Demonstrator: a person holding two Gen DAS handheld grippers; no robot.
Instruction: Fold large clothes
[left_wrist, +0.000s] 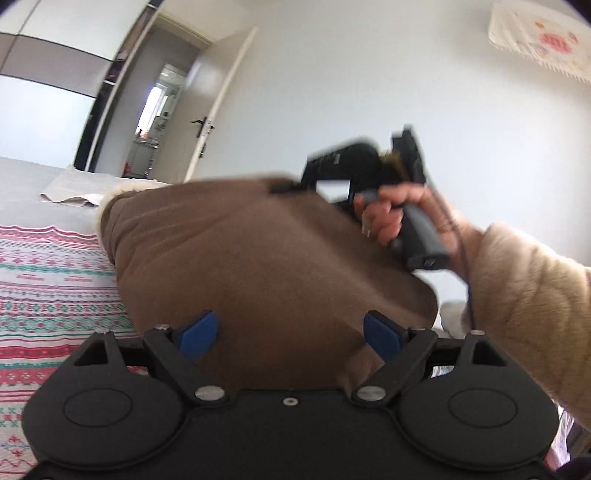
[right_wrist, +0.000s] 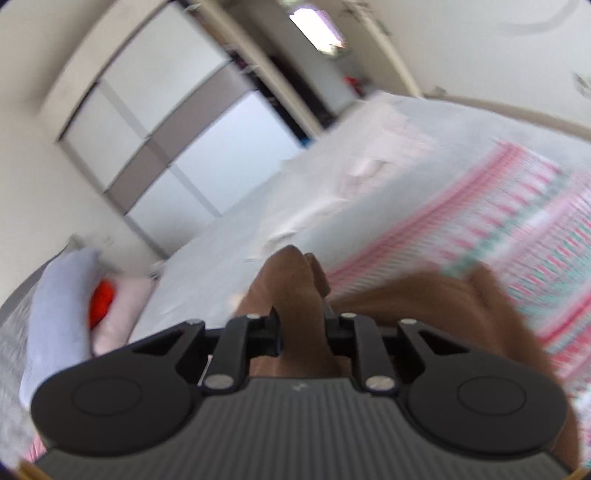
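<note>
We have the brown garment (left_wrist: 258, 266) lifted off the bed (left_wrist: 48, 291), hanging as a broad, slack sheet between our two hands, its pale fleecy cuff or collar (left_wrist: 110, 199) trailing toward the patterned bedspread (left_wrist: 55, 266). In the right wrist view a bunched ridge of the same brown cloth (right_wrist: 295, 295) runs straight out between the fingers of our right gripper (right_wrist: 301, 328), which is clenched on it; the left wrist view shows that gripper's tip buried in the garment's upper edge, with our right hand (left_wrist: 391, 214) wrapped round the handle and a cream fleece sleeve (left_wrist: 524, 295) behind it.

Our left gripper (left_wrist: 290, 334) is released: its blue pads (left_wrist: 197, 334) stand wide apart with the garment's lower part lying between them, and we see no pressure on the cloth. The cloth's free span runs from that gripper up and away to the right gripper's hold, so the left is the nearer one to the loose lower edge. We judge the coming move turns on this: the left jaws need only close where they are to take a second corner, then the two holds can stretch the piece flat.

Beyond the garment lie a folded pale cloth (left_wrist: 77, 188) on the far part of the bed, an open door (left_wrist: 218, 107) and a wardrobe (right_wrist: 155, 122); pillows (right_wrist: 62, 306) sit far off at the bed's head. Nothing stands between the garment and the bedspread below it.
</note>
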